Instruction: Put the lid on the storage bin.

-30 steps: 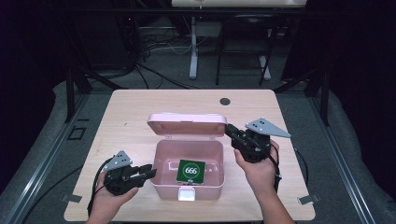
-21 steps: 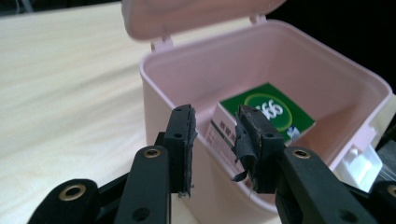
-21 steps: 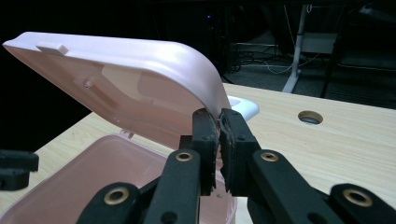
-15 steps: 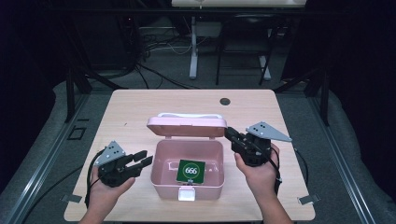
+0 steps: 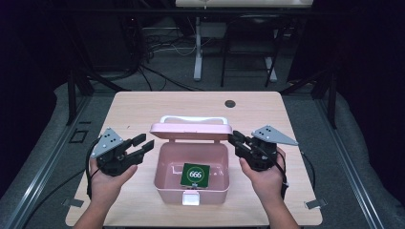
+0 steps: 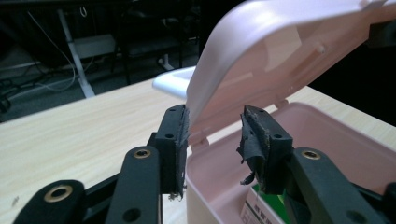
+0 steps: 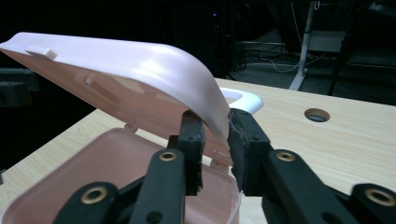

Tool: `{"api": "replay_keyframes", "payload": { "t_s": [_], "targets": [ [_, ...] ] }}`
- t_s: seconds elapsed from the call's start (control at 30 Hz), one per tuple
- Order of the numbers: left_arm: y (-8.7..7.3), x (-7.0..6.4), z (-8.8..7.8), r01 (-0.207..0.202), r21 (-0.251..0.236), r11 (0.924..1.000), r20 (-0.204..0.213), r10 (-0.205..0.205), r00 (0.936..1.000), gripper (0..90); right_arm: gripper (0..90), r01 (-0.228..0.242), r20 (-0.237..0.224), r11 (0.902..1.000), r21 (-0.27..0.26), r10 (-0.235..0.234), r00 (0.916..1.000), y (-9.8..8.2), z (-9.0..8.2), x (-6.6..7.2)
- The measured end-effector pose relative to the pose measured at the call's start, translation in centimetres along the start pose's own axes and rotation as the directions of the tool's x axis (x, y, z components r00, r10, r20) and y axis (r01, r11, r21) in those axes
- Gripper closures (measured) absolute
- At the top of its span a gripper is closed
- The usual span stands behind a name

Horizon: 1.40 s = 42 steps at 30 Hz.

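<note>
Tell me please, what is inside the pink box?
Inside the pink box, a green card marked 666 lies on the floor, near the front wall. The half-raised lid hides the back strip of the inside, so anything there cannot be seen.

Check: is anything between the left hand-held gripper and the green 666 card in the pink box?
Yes: the box's left wall stands between the left hand-held gripper and the card. The half-raised lid overhangs only the back.
</note>
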<state>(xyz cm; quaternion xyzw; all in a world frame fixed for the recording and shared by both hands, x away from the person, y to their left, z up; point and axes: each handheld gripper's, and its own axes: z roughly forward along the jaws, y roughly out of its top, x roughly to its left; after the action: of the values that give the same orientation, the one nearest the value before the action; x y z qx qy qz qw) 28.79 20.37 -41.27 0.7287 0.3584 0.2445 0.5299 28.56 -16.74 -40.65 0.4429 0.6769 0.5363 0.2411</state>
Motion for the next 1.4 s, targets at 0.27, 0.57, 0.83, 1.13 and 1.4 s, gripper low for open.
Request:
{"api": "replay_keyframes", "payload": {
  "t_s": [0.27,0.57,0.83,1.13,1.4],
  "targets": [
    [1.0,-0.2,0.1,-0.001,-0.021,0.9998,-0.014,0.001,0.9999,58.6,69.5,0.003,-0.009,0.9999,-0.011,-0.003,1.0,-0.1,0.0,0.0],
    [1.9,-0.2,0.2,-0.004,-0.03,0.9995,-0.001,0.004,1.0,61.3,63.2,0.014,-0.01,0.9995,-0.026,-0.015,0.9998,0.0,-0.1,0.0],
    [2.6,-0.3,0.5,-0.023,-0.023,0.9995,0.009,0.023,0.9997,71.3,63.9,0.017,-0.01,0.9996,-0.025,-0.017,0.9998,0.2,-0.6,-0.2],
    [2.9,-0.2,0.6,-0.027,-0.02,0.9994,-0.002,0.027,0.9996,76.1,71.2,0.022,0.0,0.9997,-0.011,-0.022,0.9997,0.6,-1.4,-0.4],
    [2.6,-0.3,0.3,-0.025,-0.02,0.9995,0.004,0.026,0.9997,76.8,72.8,0.024,0.02,0.9996,-0.015,-0.023,0.9995,0.8,-1.7,-0.8]
  ]
}}
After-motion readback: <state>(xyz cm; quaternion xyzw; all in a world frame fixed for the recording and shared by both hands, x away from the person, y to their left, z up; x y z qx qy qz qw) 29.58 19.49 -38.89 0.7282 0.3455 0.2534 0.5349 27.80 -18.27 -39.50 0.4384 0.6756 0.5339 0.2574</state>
